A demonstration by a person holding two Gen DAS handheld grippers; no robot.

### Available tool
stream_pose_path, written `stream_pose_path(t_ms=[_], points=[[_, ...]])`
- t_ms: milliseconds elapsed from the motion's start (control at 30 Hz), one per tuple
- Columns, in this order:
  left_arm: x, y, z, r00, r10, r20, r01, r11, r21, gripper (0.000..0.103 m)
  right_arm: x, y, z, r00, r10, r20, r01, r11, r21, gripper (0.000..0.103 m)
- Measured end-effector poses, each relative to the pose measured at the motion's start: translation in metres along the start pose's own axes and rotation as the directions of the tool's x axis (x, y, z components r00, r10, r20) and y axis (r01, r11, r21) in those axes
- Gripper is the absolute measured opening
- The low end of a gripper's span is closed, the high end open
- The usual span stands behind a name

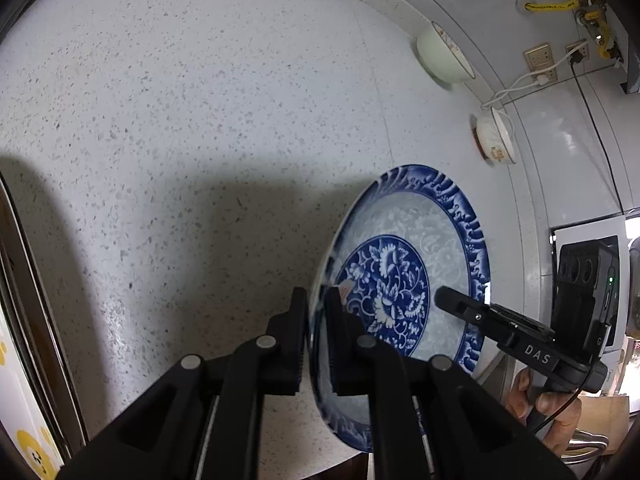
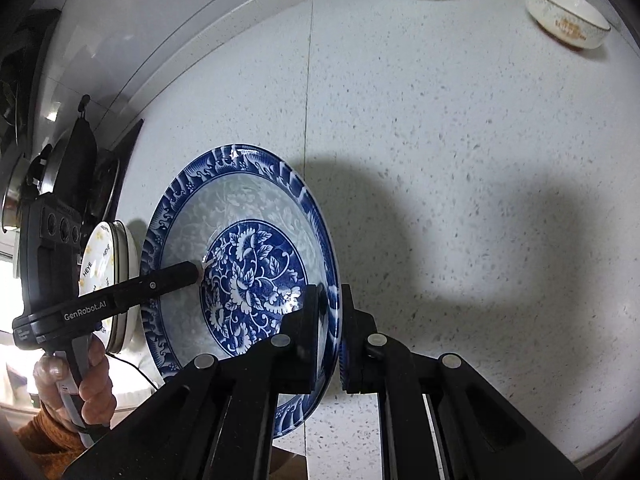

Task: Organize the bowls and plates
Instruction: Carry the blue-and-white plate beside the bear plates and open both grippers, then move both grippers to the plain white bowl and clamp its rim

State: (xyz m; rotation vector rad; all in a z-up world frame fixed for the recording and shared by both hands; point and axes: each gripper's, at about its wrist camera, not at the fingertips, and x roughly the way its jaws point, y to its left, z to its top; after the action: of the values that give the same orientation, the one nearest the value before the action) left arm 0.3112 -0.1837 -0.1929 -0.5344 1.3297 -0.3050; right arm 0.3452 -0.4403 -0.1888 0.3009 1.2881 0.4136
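— What lettering can we read? We see "DAS" in white on the right gripper (image 1: 442, 294).

— And we read "GenRobot.AI" on the left gripper (image 2: 198, 270), with "HEYE" repeated on the white round lid (image 2: 102, 268) behind it.

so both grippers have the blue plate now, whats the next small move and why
Probably lower the blue plate flat onto the bare countertop. The left gripper and right gripper pinch opposite rims, it hangs tilted above the counter, and both bowls sit far back.
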Motion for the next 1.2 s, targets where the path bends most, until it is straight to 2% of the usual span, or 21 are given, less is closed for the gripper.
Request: stream_pose_path(t_ms=[200,433,500,533,600,633,667,700,733,800,900,967,1100,1200], points=[[0.003,-0.003,0.005,1.0,0.005,0.007,-0.006,1.0,0.007,0.008,0.005,-0.003,0.002,1.0,0.016,-0.01,-0.016,1.0,0.012,0.009],[-0.018,0.002,0.009,0.999,0.017,0.037,-0.017,1.0,0.003,0.011,-0.004,-0.011,0.007,0.999,0.04,0.019,-0.04,0.999,0.004,0.01],[-0.028,0.002,0.011,0.998,0.023,0.062,-0.024,1.0,0.003,0.015,-0.009,-0.012,0.009,0.999,0.036,0.028,-0.036,0.999,0.0,0.013],[-0.032,0.0,0.012,0.997,0.028,0.077,-0.029,1.0,0.005,0.017,-0.012,-0.014,0.009,0.998,0.039,0.038,-0.039,0.999,0.001,0.016],[-0.046,-0.005,0.018,0.992,0.022,0.121,-0.022,1.0,0.0,0.029,-0.022,-0.02,0.011,0.997,0.045,0.064,-0.046,0.999,0.005,0.033],[-0.052,-0.007,0.021,0.99,0.007,0.138,-0.005,1.0,-0.013,0.04,-0.029,-0.024,0.013,0.996,0.042,0.082,-0.043,0.999,0.003,0.037],[-0.057,-0.012,0.025,0.988,-0.015,0.15,0.019,0.999,-0.026,0.055,-0.038,-0.029,0.016,0.994,0.037,0.104,-0.037,0.999,-0.001,0.045],[-0.059,-0.019,0.029,0.987,-0.039,0.156,0.045,0.998,-0.033,0.062,-0.043,-0.033,0.019,0.992,0.034,0.119,-0.034,0.999,-0.003,0.051],[-0.061,-0.027,0.034,0.985,-0.063,0.162,0.069,0.997,-0.033,0.066,-0.053,-0.041,0.024,0.989,0.028,0.144,-0.028,1.0,-0.001,0.053],[-0.06,-0.047,0.043,0.98,-0.105,0.168,0.11,0.994,-0.021,0.067,-0.065,-0.053,0.034,0.982,0.01,0.19,-0.012,1.0,0.012,0.062],[-0.048,-0.079,0.061,0.972,-0.174,0.159,0.18,0.984,-0.021,0.068,-0.093,-0.086,0.054,0.959,-0.039,0.282,0.023,0.998,0.06,0.067],[-0.034,-0.104,0.072,0.97,-0.199,0.14,0.202,0.979,-0.003,0.068,-0.108,-0.105,0.065,0.939,-0.081,0.333,0.05,0.994,0.101,0.068],[0.001,-0.154,0.094,0.974,-0.2,0.108,0.197,0.979,0.044,0.068,-0.136,-0.146,0.088,0.908,-0.149,0.391,0.088,0.982,0.168,0.07],[0.029,-0.182,0.109,0.981,-0.159,0.114,0.154,0.987,0.051,0.068,-0.146,-0.167,0.102,0.897,-0.183,0.403,0.111,0.974,0.196,0.07]])
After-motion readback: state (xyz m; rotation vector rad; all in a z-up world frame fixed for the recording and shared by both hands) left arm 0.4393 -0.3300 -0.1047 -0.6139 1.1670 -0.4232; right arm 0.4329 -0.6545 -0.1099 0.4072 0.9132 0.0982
